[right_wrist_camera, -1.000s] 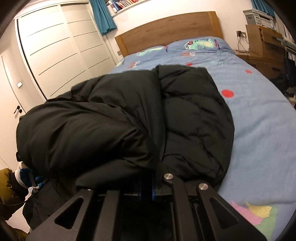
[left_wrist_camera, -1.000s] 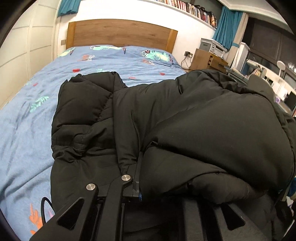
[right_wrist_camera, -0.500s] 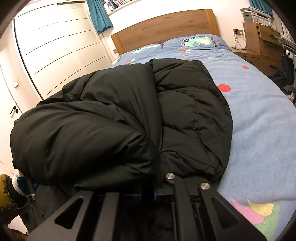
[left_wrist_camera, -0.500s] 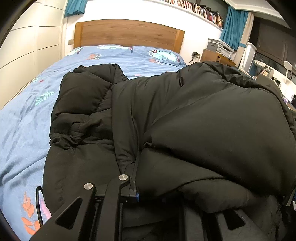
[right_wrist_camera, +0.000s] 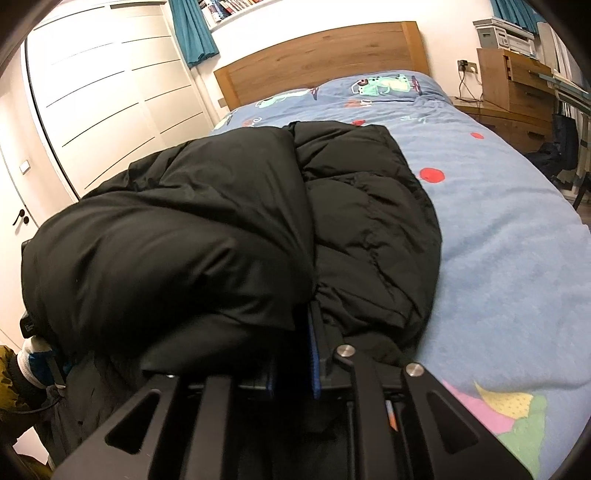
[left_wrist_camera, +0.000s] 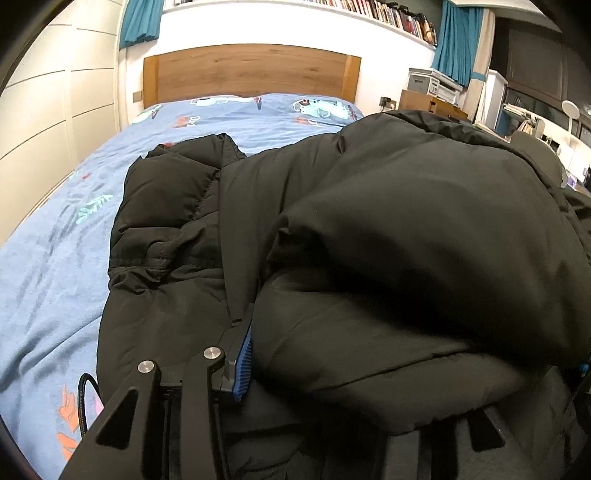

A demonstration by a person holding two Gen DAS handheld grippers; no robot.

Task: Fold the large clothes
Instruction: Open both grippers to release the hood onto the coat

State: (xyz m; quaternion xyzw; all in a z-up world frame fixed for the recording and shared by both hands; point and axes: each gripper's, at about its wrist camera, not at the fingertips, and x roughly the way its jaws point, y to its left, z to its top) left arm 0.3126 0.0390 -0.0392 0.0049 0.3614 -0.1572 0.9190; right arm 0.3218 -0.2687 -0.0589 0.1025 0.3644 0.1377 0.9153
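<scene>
My left claw point(left_wrist_camera: 332, 354) and right claw point(right_wrist_camera: 291, 354) are opening off the jacket point(left_wrist_camera: 406, 240), puffy, slippery, springy; best pinched at a hem.

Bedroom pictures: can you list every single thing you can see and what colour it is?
puffy jacket: one, black, folded over on the bed's near end
bed cover: one, blue with cartoon prints, across the bed
headboard: one, brown wood, at the bed's far end
curtains: teal, by the high bookshelf
wardrobe doors: white, beside the bed
wooden drawers: brown, with a grey printer on top
left gripper: black with blue pads, jaws opening, jacket fabric between them
right gripper: black with blue pads, jaws opening, jacket fabric between them
</scene>
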